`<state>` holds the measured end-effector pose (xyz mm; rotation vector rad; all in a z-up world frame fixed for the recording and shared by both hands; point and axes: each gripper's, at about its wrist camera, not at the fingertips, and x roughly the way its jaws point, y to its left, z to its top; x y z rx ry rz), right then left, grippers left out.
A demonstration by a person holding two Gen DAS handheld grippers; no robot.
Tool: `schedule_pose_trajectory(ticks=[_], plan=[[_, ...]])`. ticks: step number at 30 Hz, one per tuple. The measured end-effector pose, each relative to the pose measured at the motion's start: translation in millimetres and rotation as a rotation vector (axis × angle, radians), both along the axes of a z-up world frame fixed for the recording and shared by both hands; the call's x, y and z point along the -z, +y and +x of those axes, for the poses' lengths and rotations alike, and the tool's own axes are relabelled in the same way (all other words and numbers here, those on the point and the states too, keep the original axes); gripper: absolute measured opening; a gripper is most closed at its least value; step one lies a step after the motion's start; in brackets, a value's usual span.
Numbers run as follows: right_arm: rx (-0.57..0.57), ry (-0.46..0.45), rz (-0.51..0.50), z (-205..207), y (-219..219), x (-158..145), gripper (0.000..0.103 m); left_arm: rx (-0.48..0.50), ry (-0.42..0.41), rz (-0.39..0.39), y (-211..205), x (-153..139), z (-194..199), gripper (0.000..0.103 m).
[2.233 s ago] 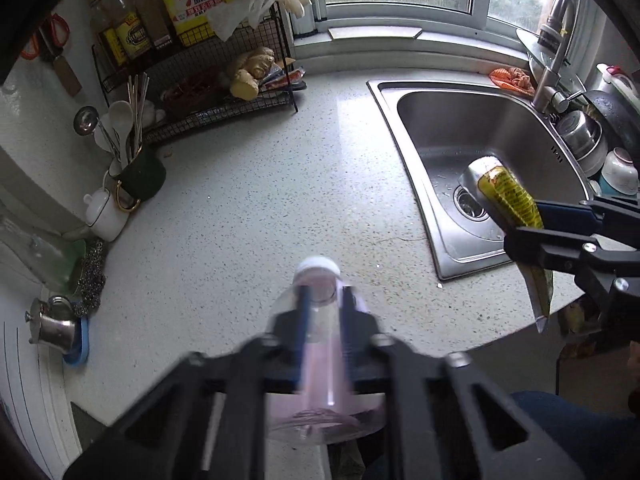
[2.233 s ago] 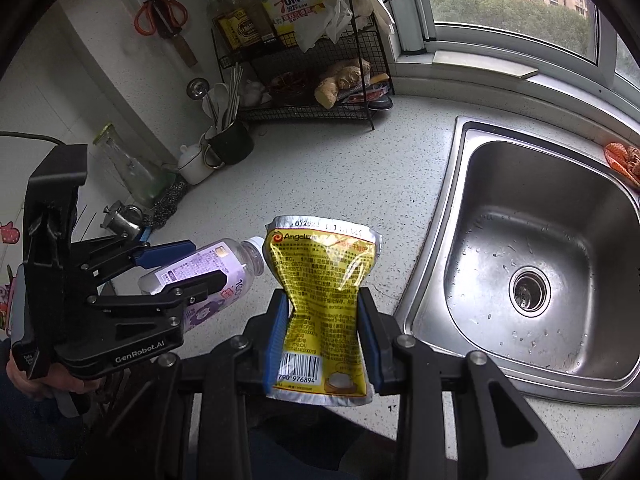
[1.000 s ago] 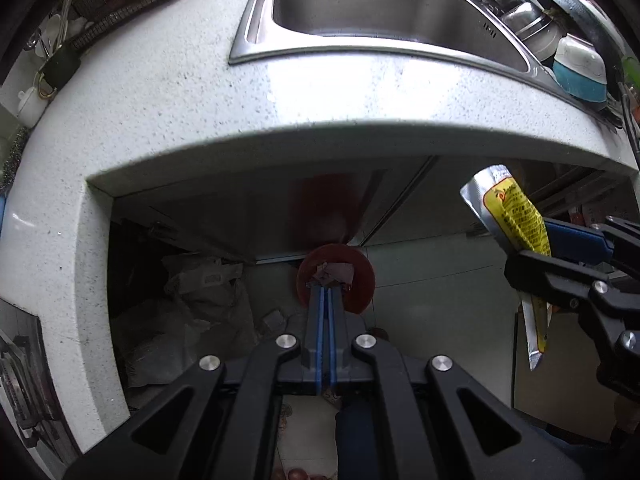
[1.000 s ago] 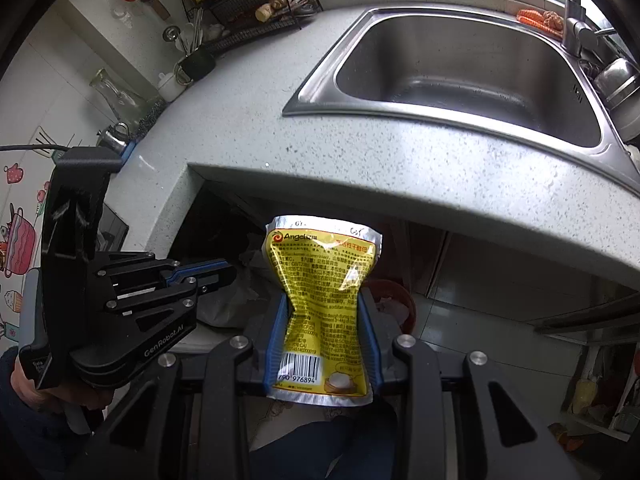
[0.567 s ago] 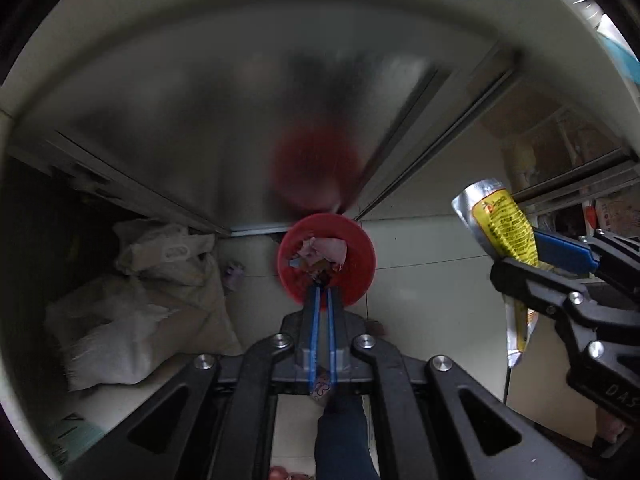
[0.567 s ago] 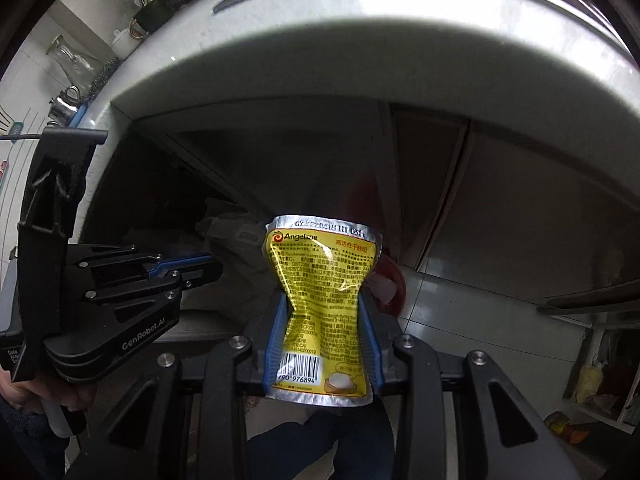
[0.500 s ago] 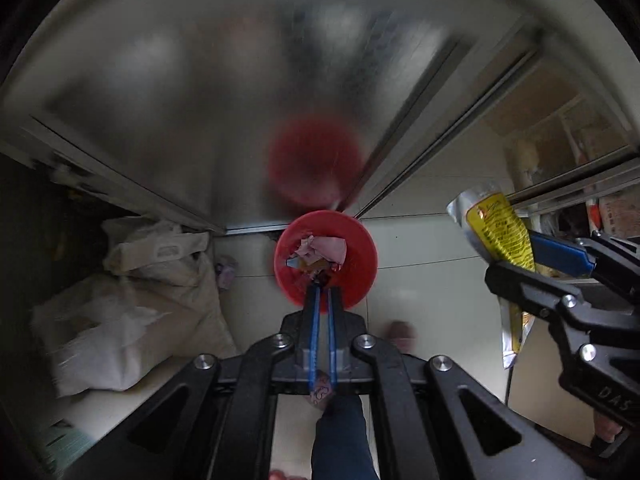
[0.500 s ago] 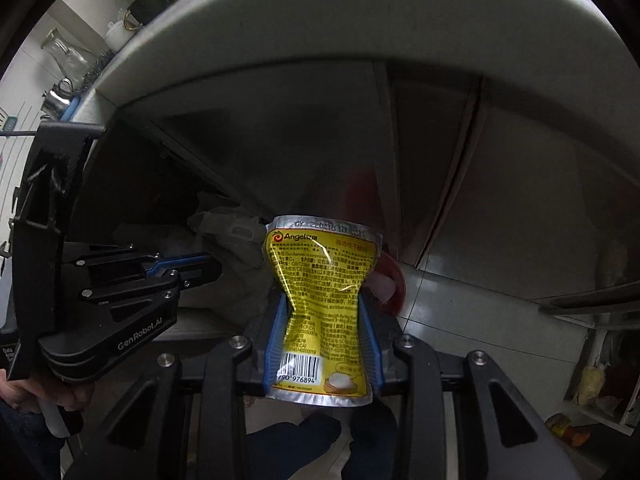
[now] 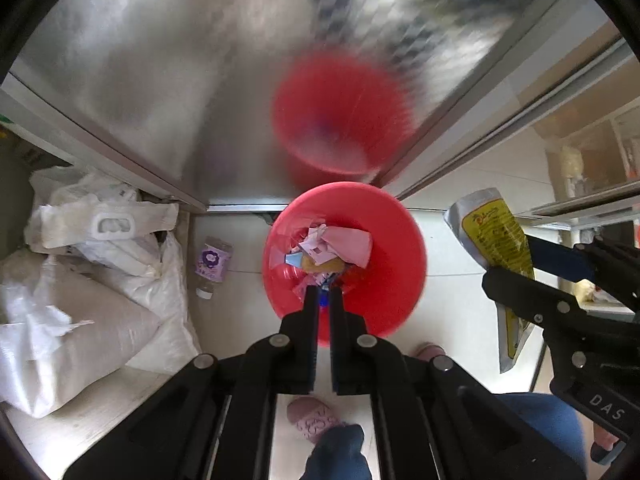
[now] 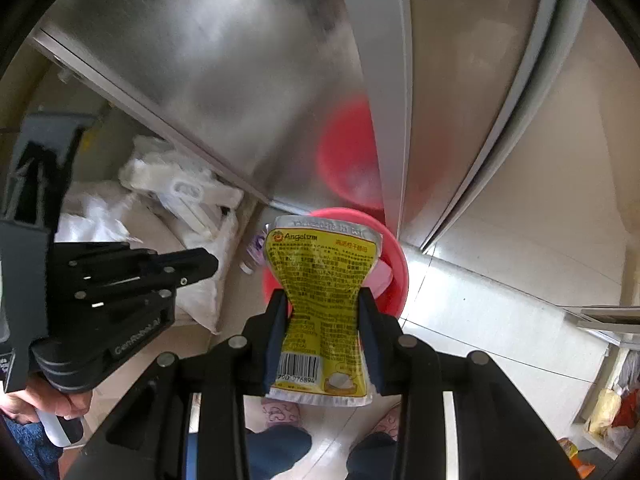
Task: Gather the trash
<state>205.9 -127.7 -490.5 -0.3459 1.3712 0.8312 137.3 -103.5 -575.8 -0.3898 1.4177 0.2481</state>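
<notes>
The left gripper [image 9: 324,300] used to hold a clear bottle with a purple label up over the counter; now its two fingers are pressed together with nothing between them, and it points straight down over the red bin [image 9: 400,240]; the bottle [image 9: 212,264] lies on the pale floor just beside the bin, between the bin and the white sacks [image 9: 80,300]; so it looks as if the bottle missed and did not go in, though no picture shows it fall; that piece of trash may need picking up again.

Both grippers have come down from the counter by the sink to low in front of the shiny cabinet door [image 9: 200,80]; the bin looks much bigger and closer than it did a moment ago; inside it are pink paper and other scraps.

The right gripper [image 10: 324,312] still squeezes the yellow pouch [image 10: 324,280] in the middle, so the pouch is pinched in like a waist; its jaws are only partly open, held apart by the pouch; in the right wrist view the pouch hangs in front of the bin, and in the left wrist view it sits off to the side of the rim, so it is not yet over the hole.

The person's trouser legs and pink slippers [image 9: 316,420] show at the bottom; the pouch probably goes in next, once it is moved above the bin.
</notes>
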Motion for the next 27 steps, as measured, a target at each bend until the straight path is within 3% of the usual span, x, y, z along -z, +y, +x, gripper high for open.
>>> schedule_pose_trajectory(ticks=[6, 8, 10, 14, 16, 17, 19, 20, 24, 27], plan=[[-0.050, -0.003, -0.011, 2.6, 0.5, 62.5, 0.035, -0.017, -0.031, 0.028, 1.6, 59.6, -6.9, 0.011], [-0.048, -0.015, -0.037, 1.5, -0.7, 81.0, 0.035, -0.006, -0.034, 0.043, 1.5, 78.7, -9.6, 0.021], [-0.042, -0.018, -0.024, -0.3, -1.9, 95.7, 0.035, 0.002, -0.042, 0.061, -1.3, 96.6, -11.3, 0.041], [-0.027, -0.042, -0.043, -0.9, -1.9, 121.7, 0.037, -0.002, -0.077, 0.060, -0.9, 116.9, -18.0, 0.061], [-0.030, -0.040, -0.047, 0.1, -0.2, 131.7, 0.038, -0.007, -0.098, 0.066, 2.5, 124.8, -21.0, 0.079], [-0.040, -0.043, -0.047, 0.1, -0.8, 134.3, 0.040, -0.003, -0.108, 0.075, 2.7, 126.2, -22.2, 0.081], [-0.055, -0.072, -0.033, -0.8, -1.6, 133.7, 0.057, 0.014, -0.138, 0.100, 2.7, 129.0, -25.6, 0.083], [-0.063, -0.083, -0.020, -0.1, -2.2, 135.0, 0.071, 0.017, -0.142, 0.109, 3.1, 132.3, -26.7, 0.083], [-0.077, -0.115, 0.014, 4.1, -5.8, 142.4, 0.083, 0.008, -0.151, 0.146, 9.8, 139.7, -33.8, 0.090], [-0.065, -0.111, 0.037, 6.4, -5.4, 150.6, 0.092, -0.009, -0.147, 0.163, 13.8, 144.3, -38.6, 0.103]])
